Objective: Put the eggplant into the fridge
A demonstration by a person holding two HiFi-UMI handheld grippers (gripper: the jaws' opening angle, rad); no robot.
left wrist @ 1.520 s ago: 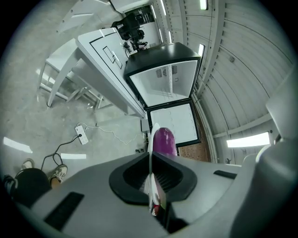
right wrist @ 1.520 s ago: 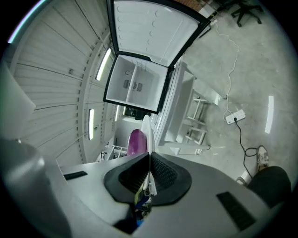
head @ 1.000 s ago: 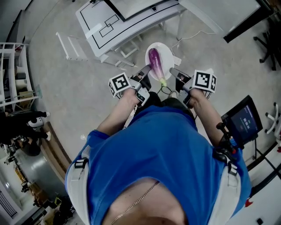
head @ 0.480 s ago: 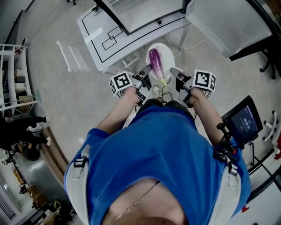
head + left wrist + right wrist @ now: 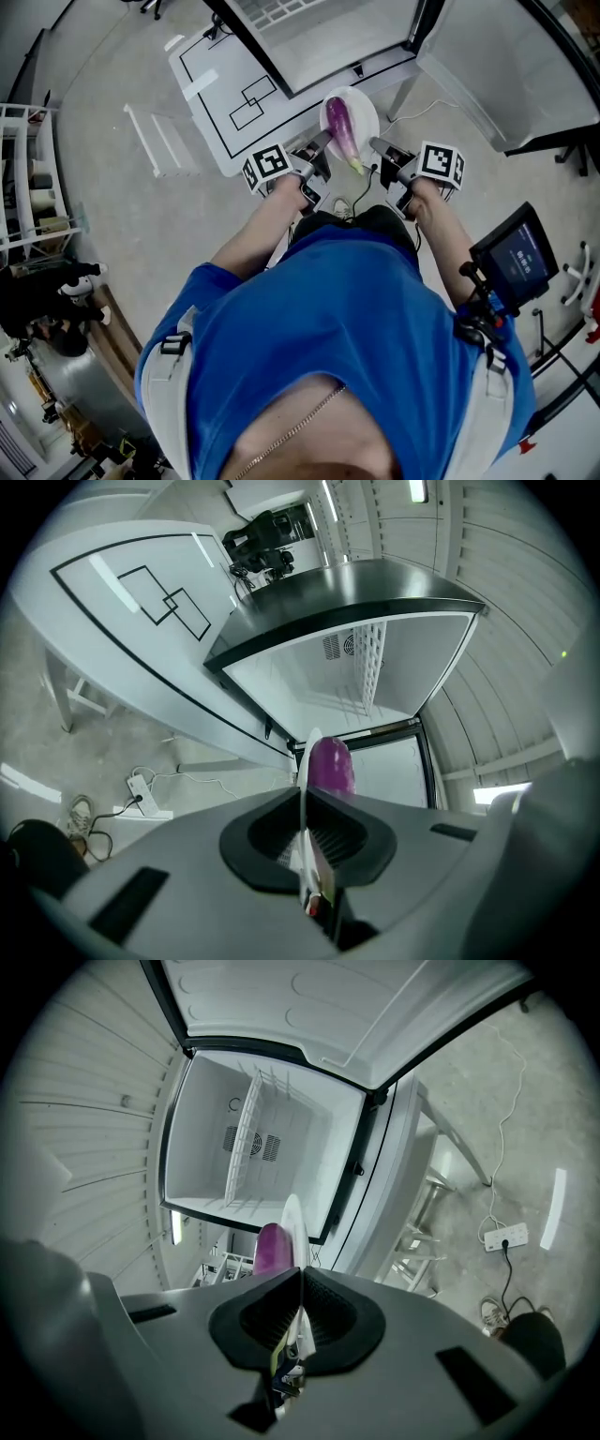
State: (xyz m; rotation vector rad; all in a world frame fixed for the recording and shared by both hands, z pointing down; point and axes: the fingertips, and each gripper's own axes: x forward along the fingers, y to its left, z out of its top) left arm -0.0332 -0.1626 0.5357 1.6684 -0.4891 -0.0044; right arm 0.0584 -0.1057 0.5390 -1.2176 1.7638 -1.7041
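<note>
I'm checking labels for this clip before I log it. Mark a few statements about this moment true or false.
1. The eggplant lies on a white plate. True.
2. Only one gripper holds the plate. False: the left gripper and the right gripper are each shut on its rim, on opposite sides.
3. The fridge is closed. False: its door is swung open and the white inside shows.
4. The eggplant is inside the fridge. False: it is on the plate, held in front of the opening.
5. A wire shelf shows inside the fridge. True.
</note>
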